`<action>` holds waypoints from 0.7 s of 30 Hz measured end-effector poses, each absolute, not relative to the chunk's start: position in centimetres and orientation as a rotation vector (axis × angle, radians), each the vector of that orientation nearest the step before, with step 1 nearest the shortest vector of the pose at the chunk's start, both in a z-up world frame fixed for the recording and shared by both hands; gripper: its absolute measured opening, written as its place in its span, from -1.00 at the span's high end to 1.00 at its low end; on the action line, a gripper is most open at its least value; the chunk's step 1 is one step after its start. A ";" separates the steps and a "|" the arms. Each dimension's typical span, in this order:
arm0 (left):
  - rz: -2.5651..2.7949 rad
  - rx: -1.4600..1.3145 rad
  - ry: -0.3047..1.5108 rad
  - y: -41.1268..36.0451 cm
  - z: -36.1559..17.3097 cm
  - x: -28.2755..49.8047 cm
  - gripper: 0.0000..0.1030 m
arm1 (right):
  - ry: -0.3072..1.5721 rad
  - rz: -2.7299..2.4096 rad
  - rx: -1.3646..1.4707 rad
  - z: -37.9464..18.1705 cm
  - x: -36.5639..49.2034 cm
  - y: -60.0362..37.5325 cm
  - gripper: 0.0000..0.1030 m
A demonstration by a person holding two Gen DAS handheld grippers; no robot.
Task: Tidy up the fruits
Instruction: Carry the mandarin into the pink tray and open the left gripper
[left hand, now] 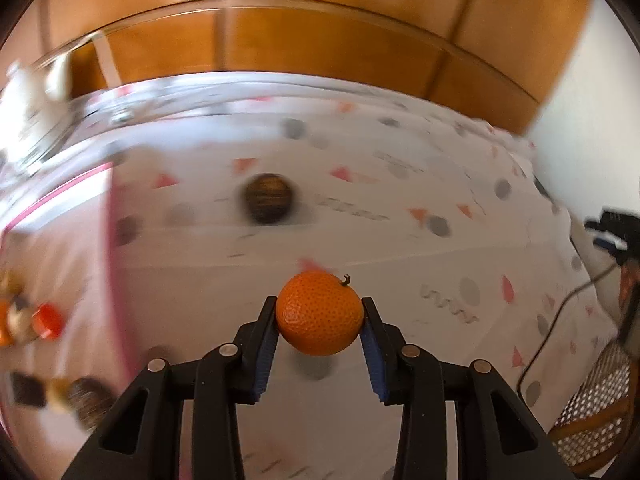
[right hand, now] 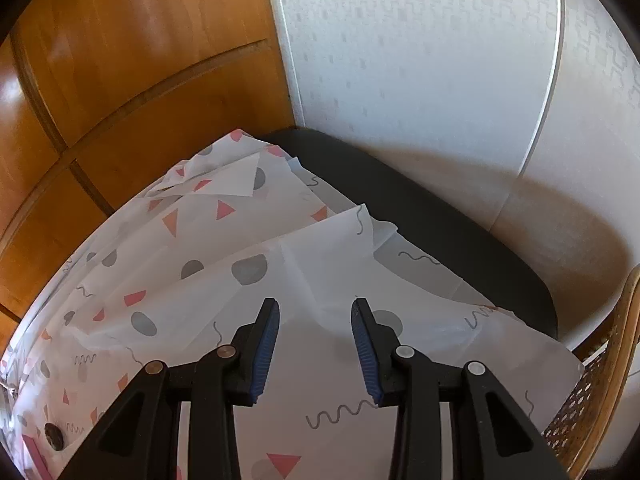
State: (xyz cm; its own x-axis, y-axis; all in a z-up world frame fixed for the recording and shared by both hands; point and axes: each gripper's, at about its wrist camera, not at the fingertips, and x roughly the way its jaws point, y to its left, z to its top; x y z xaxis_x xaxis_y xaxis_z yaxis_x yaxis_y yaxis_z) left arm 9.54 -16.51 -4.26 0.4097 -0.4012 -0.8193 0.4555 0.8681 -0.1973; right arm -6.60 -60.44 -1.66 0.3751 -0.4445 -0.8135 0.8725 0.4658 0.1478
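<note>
My left gripper [left hand: 319,304] is shut on an orange mandarin [left hand: 319,313] with a small stem, held above the patterned tablecloth [left hand: 400,240]. A dark round fruit [left hand: 267,197] lies blurred on the cloth further ahead. At the left, a clear curved bowl wall [left hand: 80,128] shows, with blurred orange, red and brown items [left hand: 48,320] seen through it. My right gripper [right hand: 315,306] is open and empty above the tablecloth [right hand: 200,300] near the table's far right corner. A small dark round thing [right hand: 54,434] sits at the lower left of the right wrist view.
Wooden cabinet panels [left hand: 320,40] stand behind the table. A white wall [right hand: 420,60] is at the right. The bare black table edge [right hand: 420,208] shows past the cloth. A wicker chair [right hand: 600,380] stands at the right, also in the left wrist view [left hand: 592,408] beside a cable [left hand: 560,320].
</note>
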 end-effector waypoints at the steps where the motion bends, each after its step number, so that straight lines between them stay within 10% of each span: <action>1: -0.520 0.036 1.009 -15.2 -4.0 9.6 0.23 | 0.786 -0.915 0.637 -1.6 -6.6 -60.4 0.27; 21: -0.170 -0.119 1.005 3.6 -4.6 6.9 0.23 | 0.801 -0.870 0.591 -1.5 -6.0 -59.3 0.27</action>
State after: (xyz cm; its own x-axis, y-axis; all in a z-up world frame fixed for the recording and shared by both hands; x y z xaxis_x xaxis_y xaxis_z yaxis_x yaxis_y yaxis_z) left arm 6.92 3.56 -4.57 0.5245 -0.1965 -0.8284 0.0868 0.9803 -0.1776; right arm -5.96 -59.28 -1.53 0.3968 -0.4331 -0.8093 0.8419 0.5230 0.1329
